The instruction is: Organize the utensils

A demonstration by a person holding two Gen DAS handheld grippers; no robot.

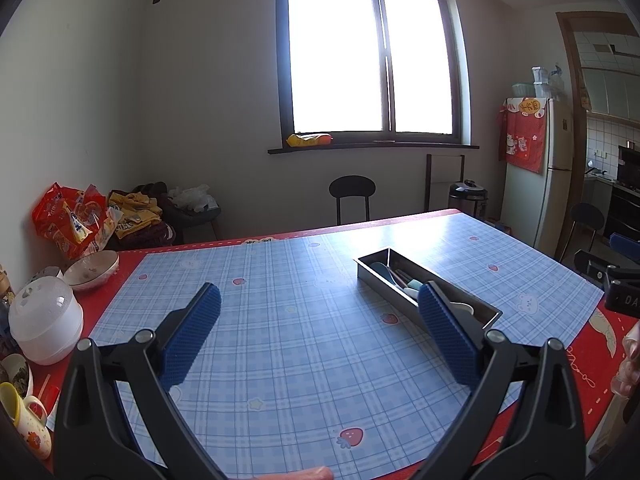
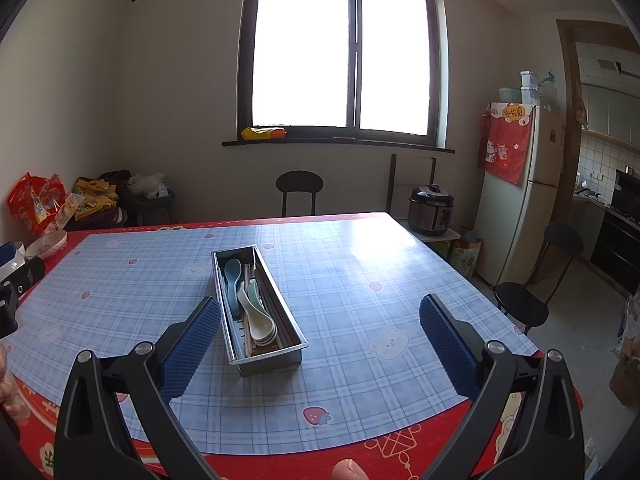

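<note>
A long metal utensil tray stands on the blue plaid mat in the middle of the table. It holds ceramic spoons in blue, green and white, and chopsticks. The tray also shows in the left wrist view, right of centre, partly behind my left gripper's right finger. My left gripper is open and empty above the mat. My right gripper is open and empty, with the tray's near end just inside its left finger.
Along the table's left edge stand a bowl, a white lidded container, a mug and snack bags. Black chairs stand at the far side and to the right. A fridge and a rice cooker are at right.
</note>
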